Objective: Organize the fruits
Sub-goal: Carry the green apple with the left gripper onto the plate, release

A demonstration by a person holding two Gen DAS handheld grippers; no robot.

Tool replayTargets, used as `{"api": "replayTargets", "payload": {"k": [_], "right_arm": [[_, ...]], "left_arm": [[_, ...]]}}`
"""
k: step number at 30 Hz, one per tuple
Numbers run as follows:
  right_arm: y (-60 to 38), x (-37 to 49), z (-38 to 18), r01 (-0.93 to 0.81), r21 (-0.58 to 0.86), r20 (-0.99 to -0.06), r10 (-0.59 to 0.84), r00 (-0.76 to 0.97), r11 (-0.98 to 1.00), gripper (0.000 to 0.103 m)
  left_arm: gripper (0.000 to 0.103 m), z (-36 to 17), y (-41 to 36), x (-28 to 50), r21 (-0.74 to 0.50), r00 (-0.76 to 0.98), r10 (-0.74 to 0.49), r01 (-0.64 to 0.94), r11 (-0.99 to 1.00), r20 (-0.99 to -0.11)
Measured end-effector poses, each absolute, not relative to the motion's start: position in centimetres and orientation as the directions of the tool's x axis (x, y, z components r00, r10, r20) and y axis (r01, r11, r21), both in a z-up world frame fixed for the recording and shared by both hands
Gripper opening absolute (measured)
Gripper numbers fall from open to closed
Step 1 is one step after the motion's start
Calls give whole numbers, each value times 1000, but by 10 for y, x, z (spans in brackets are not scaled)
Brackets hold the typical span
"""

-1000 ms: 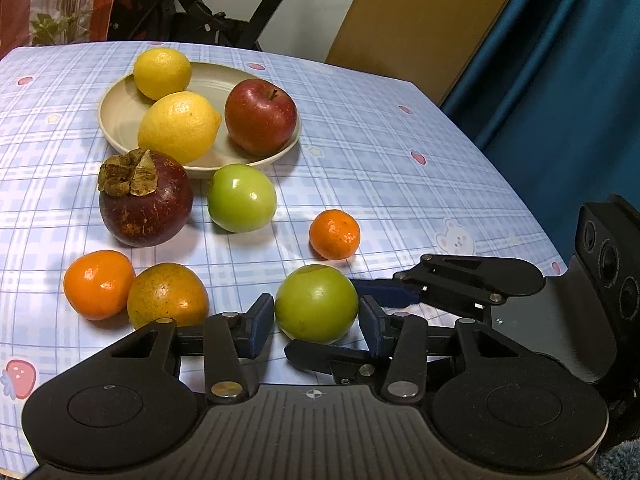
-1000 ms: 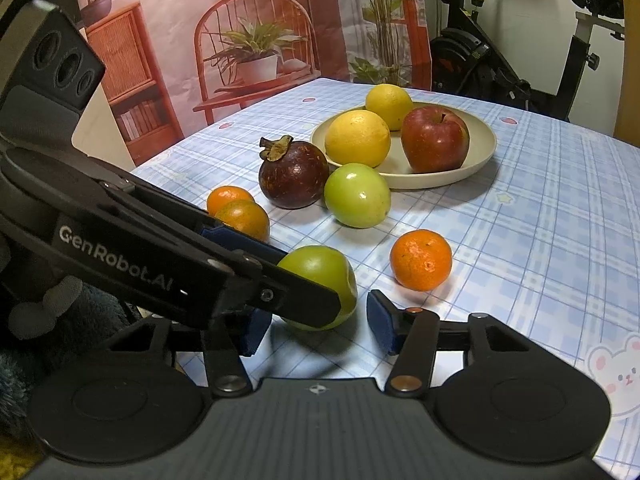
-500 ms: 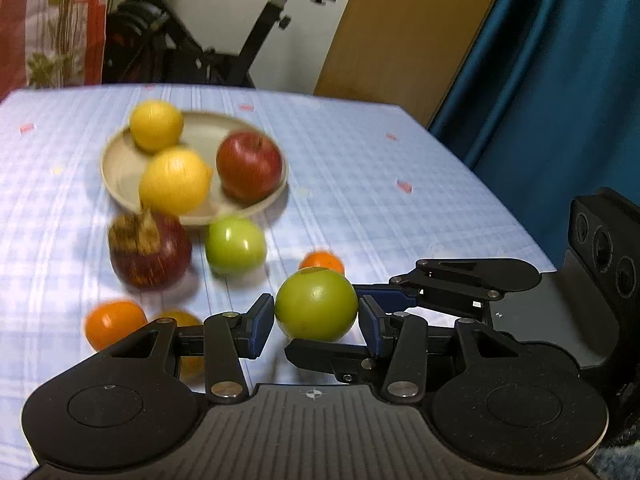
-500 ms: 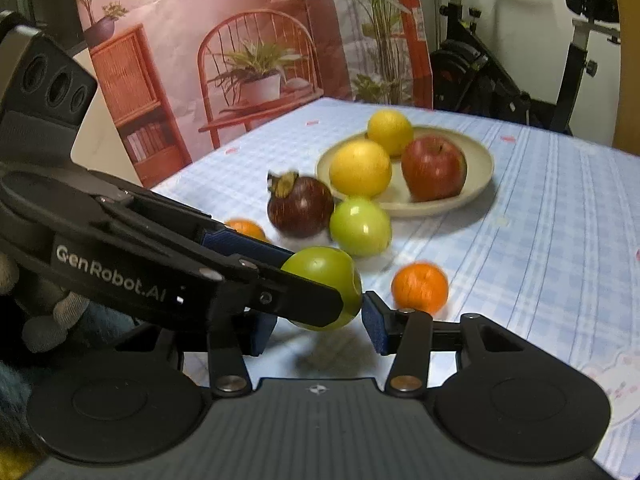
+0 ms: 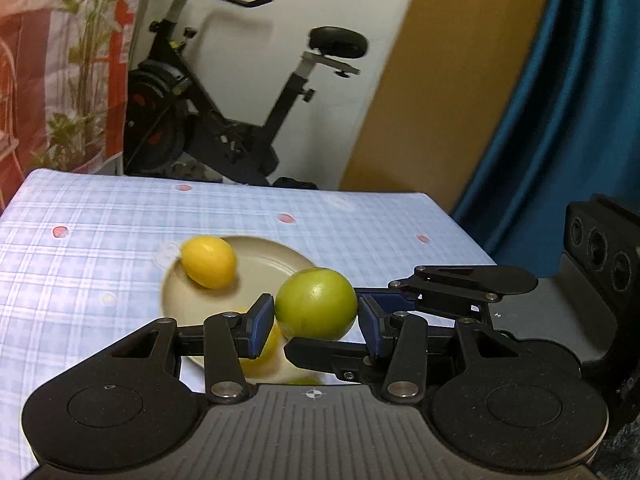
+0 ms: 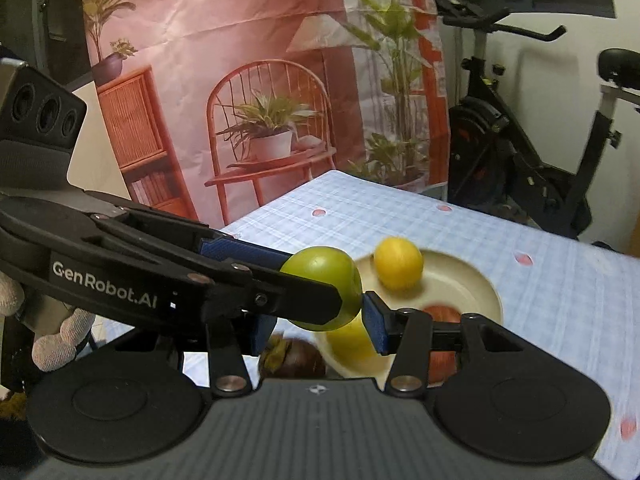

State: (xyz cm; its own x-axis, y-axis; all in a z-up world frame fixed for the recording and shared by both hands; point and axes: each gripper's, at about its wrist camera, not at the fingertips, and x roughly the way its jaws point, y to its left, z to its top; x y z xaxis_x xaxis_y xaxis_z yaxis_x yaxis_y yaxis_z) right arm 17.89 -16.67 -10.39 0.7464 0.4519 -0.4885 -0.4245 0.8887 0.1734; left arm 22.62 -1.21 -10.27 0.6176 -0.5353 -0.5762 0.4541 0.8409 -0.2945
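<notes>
Both grippers pinch one green fruit point(image 5: 316, 304) between them: the left gripper point(image 5: 316, 318) presses its blue pads against the fruit's two sides, and the right gripper point(image 6: 320, 314) closes on the same fruit crosswise, one finger running under it in the left wrist view. A second ago this fruit sat on the checked tablecloth point(image 5: 100, 216) among the loose fruit; now it hangs clear of the cloth, raised and carried forward. Just beyond and below the jaws lies the cream plate point(image 5: 264, 264), with a lemon point(image 5: 208, 262) on its far side. Under the right gripper, a second lemon point(image 6: 348, 340), a red apple point(image 6: 440, 316) and the dark mangosteen point(image 6: 292, 358) peek out, partly hidden. The lift appears done; what remains is likely lowering the green fruit onto a bare part of the plate.
</notes>
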Motion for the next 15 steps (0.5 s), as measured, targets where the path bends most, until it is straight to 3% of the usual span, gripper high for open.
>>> {"api": "replayTargets", "payload": {"k": [15], "right_arm": [[-143, 291, -147, -434, 153, -619, 429, 658, 888, 49]], "left_arm": [[49, -153, 24, 322, -391, 554, -509, 325, 861, -659]]}}
